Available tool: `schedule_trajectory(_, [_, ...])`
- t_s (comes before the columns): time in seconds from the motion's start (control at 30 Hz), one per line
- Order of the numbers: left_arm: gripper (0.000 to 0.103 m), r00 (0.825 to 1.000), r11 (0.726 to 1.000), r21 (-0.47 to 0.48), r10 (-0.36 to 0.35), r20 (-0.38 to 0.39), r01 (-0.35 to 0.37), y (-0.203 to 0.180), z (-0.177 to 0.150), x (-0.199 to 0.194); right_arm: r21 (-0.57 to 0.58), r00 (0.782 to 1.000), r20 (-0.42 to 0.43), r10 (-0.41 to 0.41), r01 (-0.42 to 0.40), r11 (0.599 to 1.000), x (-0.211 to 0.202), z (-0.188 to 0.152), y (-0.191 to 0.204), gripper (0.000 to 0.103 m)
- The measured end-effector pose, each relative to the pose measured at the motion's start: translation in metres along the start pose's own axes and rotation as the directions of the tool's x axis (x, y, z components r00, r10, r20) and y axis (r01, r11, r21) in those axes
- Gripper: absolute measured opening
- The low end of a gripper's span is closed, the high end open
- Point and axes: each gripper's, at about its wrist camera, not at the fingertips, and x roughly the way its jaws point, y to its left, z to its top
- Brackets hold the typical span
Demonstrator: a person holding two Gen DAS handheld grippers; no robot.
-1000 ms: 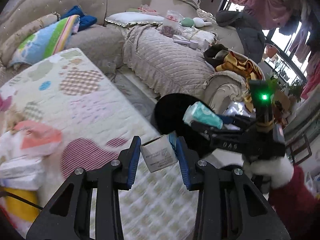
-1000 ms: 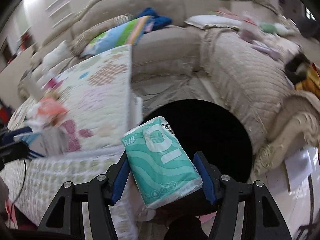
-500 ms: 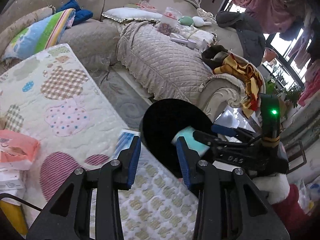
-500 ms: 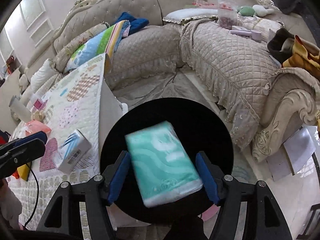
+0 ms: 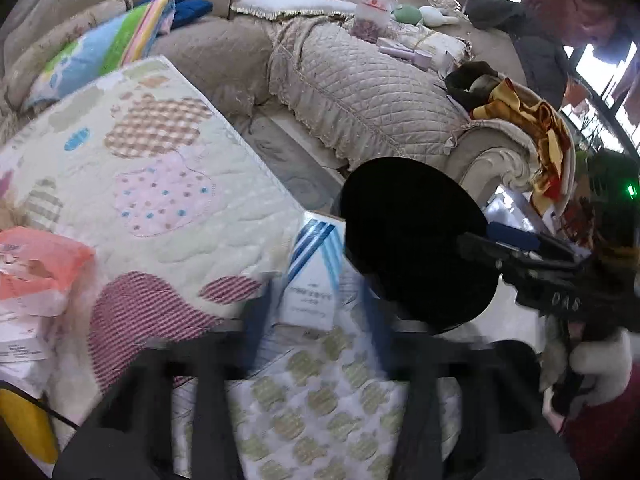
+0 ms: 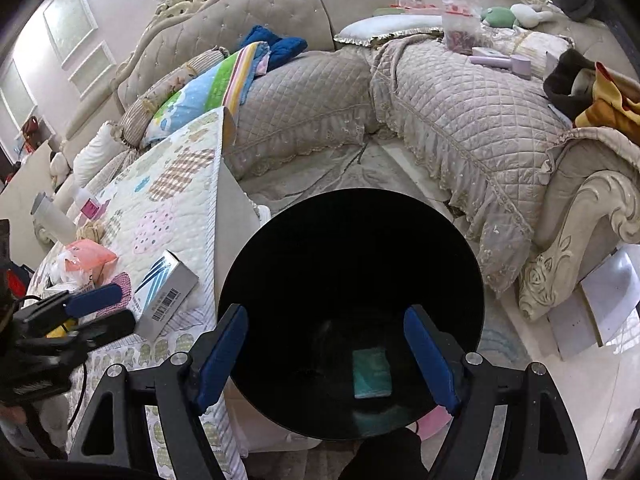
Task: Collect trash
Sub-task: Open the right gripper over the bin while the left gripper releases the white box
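Note:
A black round bin (image 6: 352, 280) stands on the floor beside the quilt-covered table; it also shows in the left wrist view (image 5: 412, 240). A teal tissue pack (image 6: 372, 372) lies at the bottom of the bin. My right gripper (image 6: 328, 356) is open and empty above the bin's near rim. A white box with blue stripes (image 5: 316, 276) lies on the table's edge next to the bin, also seen in the right wrist view (image 6: 164, 292). My left gripper (image 5: 312, 320) is open, blurred, with the box just ahead between its fingers.
The quilted table (image 5: 160, 184) carries an orange-pink packet (image 5: 40, 264) and white packs at its left. A beige quilted sofa (image 6: 460, 120) curves behind with pillows, clothes and small items. White sheets (image 6: 600, 300) lie on the floor at right.
The right gripper opened and the teal tissue pack fell to the bottom of the bin. The left gripper let go of the striped box, which now lies on the table edge.

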Motion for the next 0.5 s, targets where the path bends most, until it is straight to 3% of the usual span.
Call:
schedule_trajectory(0.07, [0.013, 1.000, 1.000, 0.004, -0.011, 0.007, 0.011, -0.005, 0.006, 0.001, -0.003, 1.000, 0.003, -0.004, 0.004, 1.000, -0.002, -0.001, -0.001, 0.078])
schedule_trajectory(0.37, [0.013, 0.989, 0.989, -0.028, -0.147, 0.003, 0.147, -0.029, 0.027, 0.009, 0.034, 0.998, 0.019, -0.057, 0.057, 0.998, -0.009, 0.000, -0.018, 0.078])
schedule_trajectory(0.5, [0.017, 0.991, 0.991, -0.035, -0.131, 0.027, 0.132, -0.027, 0.027, 0.000, 0.034, 0.998, 0.018, -0.058, 0.057, 0.998, -0.013, -0.003, -0.020, 0.078])
